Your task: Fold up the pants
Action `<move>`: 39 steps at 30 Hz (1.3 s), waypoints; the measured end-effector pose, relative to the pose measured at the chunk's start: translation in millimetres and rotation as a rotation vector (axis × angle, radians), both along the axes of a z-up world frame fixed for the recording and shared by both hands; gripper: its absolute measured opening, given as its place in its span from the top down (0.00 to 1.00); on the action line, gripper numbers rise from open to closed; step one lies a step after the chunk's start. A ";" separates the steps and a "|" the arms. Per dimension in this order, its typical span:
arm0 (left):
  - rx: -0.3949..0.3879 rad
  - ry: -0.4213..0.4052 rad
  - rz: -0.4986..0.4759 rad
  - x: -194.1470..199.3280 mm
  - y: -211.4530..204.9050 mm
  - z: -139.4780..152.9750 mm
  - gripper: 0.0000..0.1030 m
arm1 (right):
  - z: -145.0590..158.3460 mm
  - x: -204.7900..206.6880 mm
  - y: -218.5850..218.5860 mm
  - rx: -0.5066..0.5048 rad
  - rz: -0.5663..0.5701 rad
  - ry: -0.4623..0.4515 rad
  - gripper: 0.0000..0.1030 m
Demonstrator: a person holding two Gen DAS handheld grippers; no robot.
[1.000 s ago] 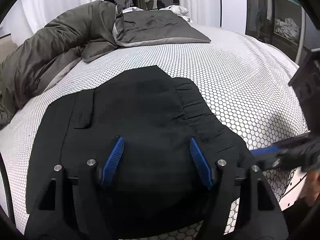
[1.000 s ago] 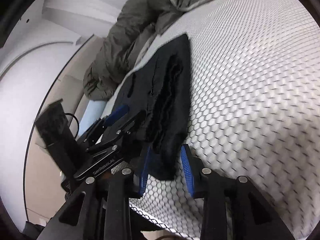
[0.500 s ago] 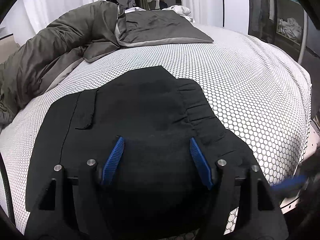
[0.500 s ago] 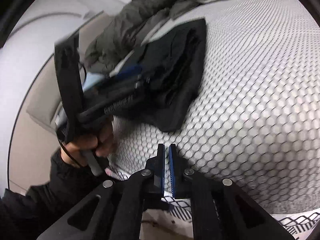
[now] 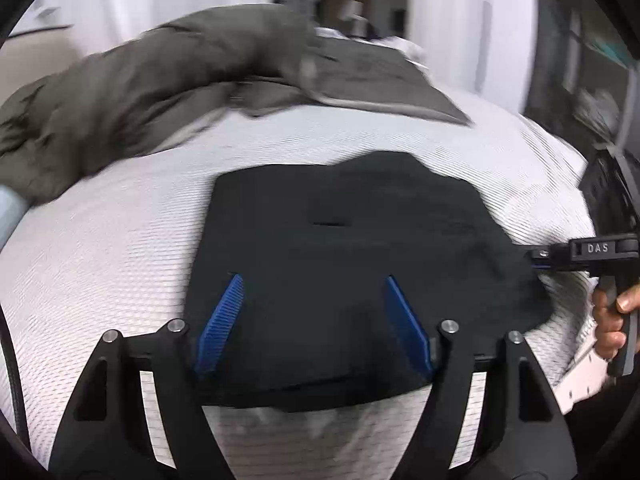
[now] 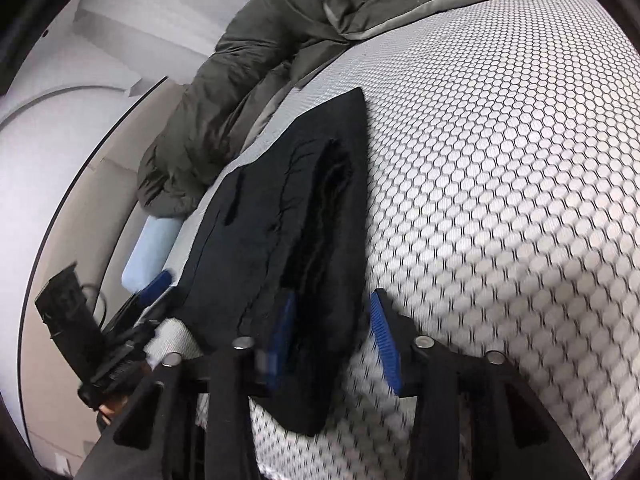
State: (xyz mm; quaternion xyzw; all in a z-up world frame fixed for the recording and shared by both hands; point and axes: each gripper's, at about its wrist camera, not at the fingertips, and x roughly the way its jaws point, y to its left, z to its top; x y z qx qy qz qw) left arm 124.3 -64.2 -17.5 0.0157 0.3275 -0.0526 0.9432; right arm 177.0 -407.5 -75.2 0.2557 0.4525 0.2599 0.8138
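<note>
Already the black pants (image 5: 352, 264) lie folded near the bed's (image 6: 520, 200) near edge. Your left gripper (image 5: 316, 320) is spreading wide over them, pinching nothing. Your right gripper (image 6: 332, 340) is opening astride the waistband corner, pads off the cloth. Close there too shallow and you risk dragging only the top layer, skewing the fold toward the grey duvet (image 6: 248, 92).
</note>
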 end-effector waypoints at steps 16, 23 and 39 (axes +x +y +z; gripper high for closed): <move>-0.097 0.161 0.107 10.5 95.5 -40.7 0.31 | 29.4 15.5 37.5 -0.016 0.080 -0.059 0.60; -0.276 0.247 0.041 13.7 105.9 -54.8 0.58 | 13.5 43.2 55.7 -0.053 0.050 -0.023 0.82; -0.132 0.227 0.036 -1.4 76.7 -42.9 0.53 | 42.5 -6.3 60.5 -0.155 0.105 -0.128 0.87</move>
